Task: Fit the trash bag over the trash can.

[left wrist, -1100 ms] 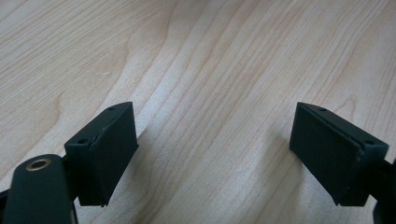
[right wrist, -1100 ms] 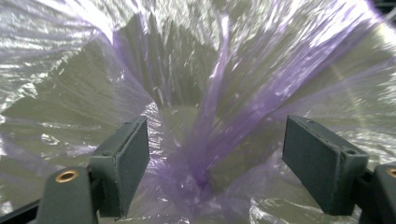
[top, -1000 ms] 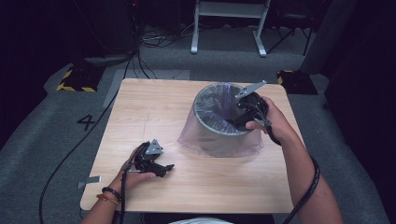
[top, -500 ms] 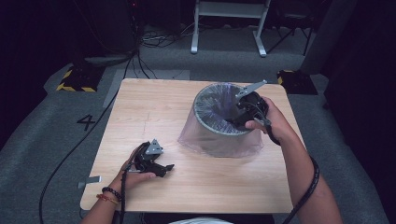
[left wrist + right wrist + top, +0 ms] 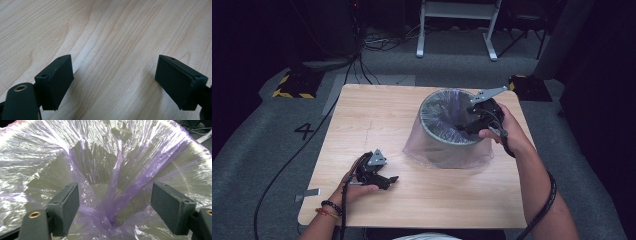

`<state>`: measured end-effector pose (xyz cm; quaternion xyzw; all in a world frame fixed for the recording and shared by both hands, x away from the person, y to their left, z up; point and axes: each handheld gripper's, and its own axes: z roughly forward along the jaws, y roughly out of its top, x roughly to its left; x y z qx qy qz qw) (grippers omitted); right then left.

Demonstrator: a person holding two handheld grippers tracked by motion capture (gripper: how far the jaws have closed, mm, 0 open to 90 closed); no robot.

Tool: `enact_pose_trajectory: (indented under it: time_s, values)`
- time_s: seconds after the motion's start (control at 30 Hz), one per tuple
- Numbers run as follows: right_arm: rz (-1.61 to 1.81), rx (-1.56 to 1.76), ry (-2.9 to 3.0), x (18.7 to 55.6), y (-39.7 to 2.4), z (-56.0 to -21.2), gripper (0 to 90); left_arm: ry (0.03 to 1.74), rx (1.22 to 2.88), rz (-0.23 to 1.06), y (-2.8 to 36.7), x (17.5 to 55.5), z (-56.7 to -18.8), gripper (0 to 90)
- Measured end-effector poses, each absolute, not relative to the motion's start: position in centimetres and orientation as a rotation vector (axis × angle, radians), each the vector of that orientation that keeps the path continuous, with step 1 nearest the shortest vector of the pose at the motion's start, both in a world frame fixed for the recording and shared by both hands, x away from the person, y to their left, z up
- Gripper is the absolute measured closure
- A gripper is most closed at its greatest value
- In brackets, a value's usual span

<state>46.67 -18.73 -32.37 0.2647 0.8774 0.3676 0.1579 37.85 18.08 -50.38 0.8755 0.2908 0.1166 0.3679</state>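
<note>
A round bin (image 5: 447, 140) lined with a thin purple plastic bag (image 5: 442, 117) stands on the right half of the wooden table (image 5: 377, 115); the bag's skirt drapes down over the bin's outside. My right gripper (image 5: 460, 128) reaches over the bin's right rim into its mouth. In the right gripper view it is open (image 5: 113, 207), and the crinkled bag liner (image 5: 117, 170) lies ahead with a gathered fold between the jaws, untouched by the pads. My left gripper (image 5: 389, 181) rests low on the table near the front left, open (image 5: 113, 82) over bare wood.
The table's front edge (image 5: 412, 224) runs close to the person. Grey carpet surrounds the table, with cables (image 5: 367, 65) and a white frame's legs (image 5: 457, 30) at the back. A yellow-and-black block (image 5: 292, 87) lies on the floor at the left.
</note>
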Motion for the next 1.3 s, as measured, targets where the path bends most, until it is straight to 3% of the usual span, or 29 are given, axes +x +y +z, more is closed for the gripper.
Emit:
enact_pose_trajectory:
  time_s: [1.3]
  values:
    - [1.147, 0.644, 2.485, 43.8, -21.1, -31.2, 20.1, 0.747, 2.249, 0.299, 18.1, 37.9, -50.4, 14.8]
